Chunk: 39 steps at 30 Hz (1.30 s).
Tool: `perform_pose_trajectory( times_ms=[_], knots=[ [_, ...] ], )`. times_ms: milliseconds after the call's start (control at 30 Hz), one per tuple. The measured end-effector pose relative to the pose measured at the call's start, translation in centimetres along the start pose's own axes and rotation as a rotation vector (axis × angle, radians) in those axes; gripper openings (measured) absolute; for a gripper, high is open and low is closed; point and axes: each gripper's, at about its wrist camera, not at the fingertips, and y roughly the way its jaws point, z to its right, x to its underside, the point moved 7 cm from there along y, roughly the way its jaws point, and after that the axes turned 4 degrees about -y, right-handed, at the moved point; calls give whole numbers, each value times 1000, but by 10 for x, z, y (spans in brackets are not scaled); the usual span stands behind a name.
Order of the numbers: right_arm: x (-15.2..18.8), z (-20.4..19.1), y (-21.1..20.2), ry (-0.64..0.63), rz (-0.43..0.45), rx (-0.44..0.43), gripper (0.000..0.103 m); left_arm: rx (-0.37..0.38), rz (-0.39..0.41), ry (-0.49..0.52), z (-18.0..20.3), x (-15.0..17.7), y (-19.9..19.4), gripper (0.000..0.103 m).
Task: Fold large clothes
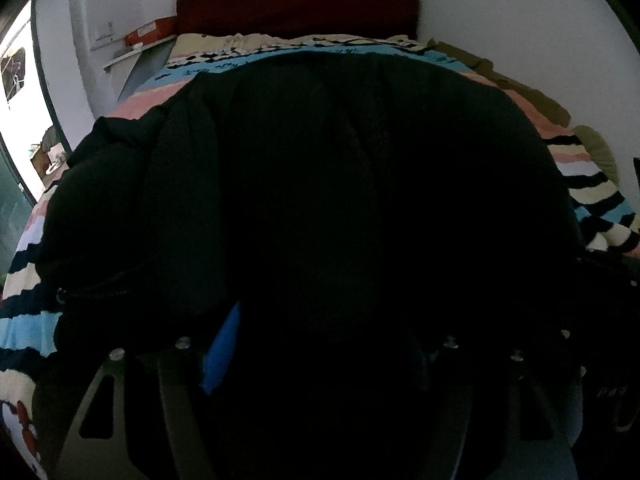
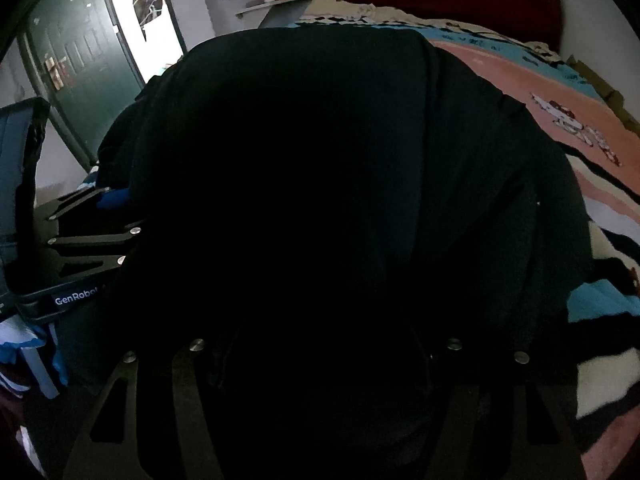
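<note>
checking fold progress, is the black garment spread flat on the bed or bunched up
Bunched up, not flat. The black garment lies in a mound with thick folds and a rolled left edge, draped over the striped bedspread.

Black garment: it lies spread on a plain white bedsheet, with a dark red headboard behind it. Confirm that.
Not quite. The black garment does lie on the bed in front of the dark red headboard, but the bed cover is not plain white: it is striped in pink, blue, cream and black with cartoon figures. The right wrist view shows the pattern best.
</note>
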Motion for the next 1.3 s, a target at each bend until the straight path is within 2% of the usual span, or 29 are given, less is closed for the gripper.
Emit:
perform_pose_trajectory(
  times_ms=[200,333,433,600,667,767,867,933,1033,1167,1300],
  knots=[
    [-4,4,9,7,-7,-20,66,-38,-14,16,4,-3,2,70],
    [-3,4,-5,-3,-11,-80,66,4,-30,21,4,-7,-15,69],
    [-6,3,-23,-54,-3,-86,65,53,-6,19,2,-17,-32,69],
    [-26,4,-56,-118,77,-84,65,99,79,-38,-11,-54,-60,69],
    [-46,8,-68,-120,126,-86,65,119,109,-64,-15,-73,-66,69],
    [-77,15,-74,-115,186,-60,66,99,136,-66,-18,-101,-63,69],
    [-105,25,-65,-85,203,-32,66,72,116,-72,-19,-120,-43,69],
    [-116,30,-52,-64,199,-20,66,44,87,-76,-19,-122,-24,69],
    [-115,36,-30,-46,170,-8,66,1,54,-48,-22,-113,1,69],
    [-102,46,2,-29,121,10,66,-27,49,-10,-20,-97,17,69],
    [-92,43,21,-39,95,39,66,-21,54,-27,-23,-89,28,70]
  ],
)
